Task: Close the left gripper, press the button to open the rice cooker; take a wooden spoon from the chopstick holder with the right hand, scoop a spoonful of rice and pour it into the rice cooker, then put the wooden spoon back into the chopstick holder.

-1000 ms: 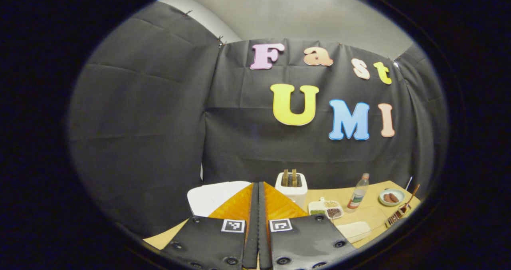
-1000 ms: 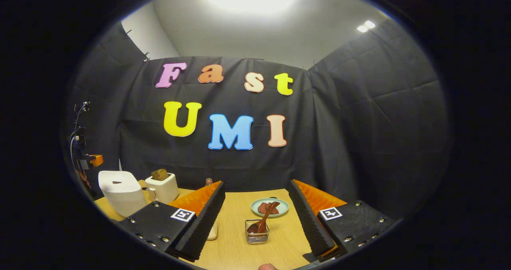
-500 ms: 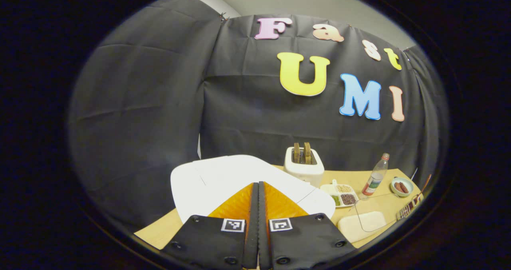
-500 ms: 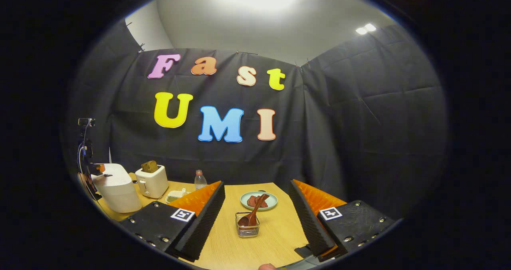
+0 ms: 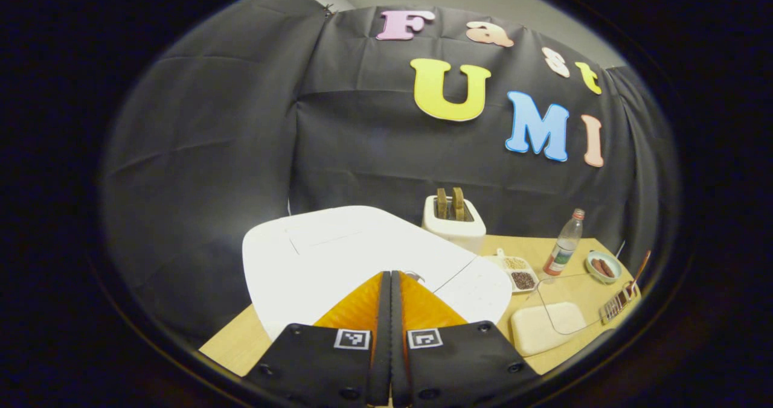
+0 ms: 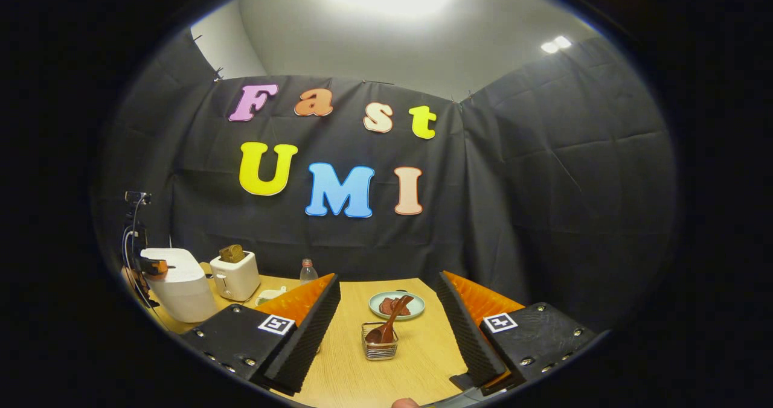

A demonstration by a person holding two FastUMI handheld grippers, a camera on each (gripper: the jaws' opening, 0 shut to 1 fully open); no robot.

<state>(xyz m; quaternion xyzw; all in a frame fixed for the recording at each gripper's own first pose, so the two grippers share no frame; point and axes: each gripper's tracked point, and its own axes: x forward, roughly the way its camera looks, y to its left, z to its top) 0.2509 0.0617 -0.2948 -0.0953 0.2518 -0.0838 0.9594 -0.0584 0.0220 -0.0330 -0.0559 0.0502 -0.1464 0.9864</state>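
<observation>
Looking along my left hand-held gripper (image 5: 390,275), fingers pressed together, I see its tips over the closed white rice cooker (image 5: 338,257). From my right hand-held gripper (image 6: 389,302), fingers apart, the wooden spoon (image 6: 389,326) leans in the chopstick holder (image 6: 379,346) on the counter (image 6: 423,360).

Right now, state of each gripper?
Left gripper: closed, holding nothing, over the rice cooker lid.
Right gripper: open, empty, facing the spoon in its holder.
</observation>
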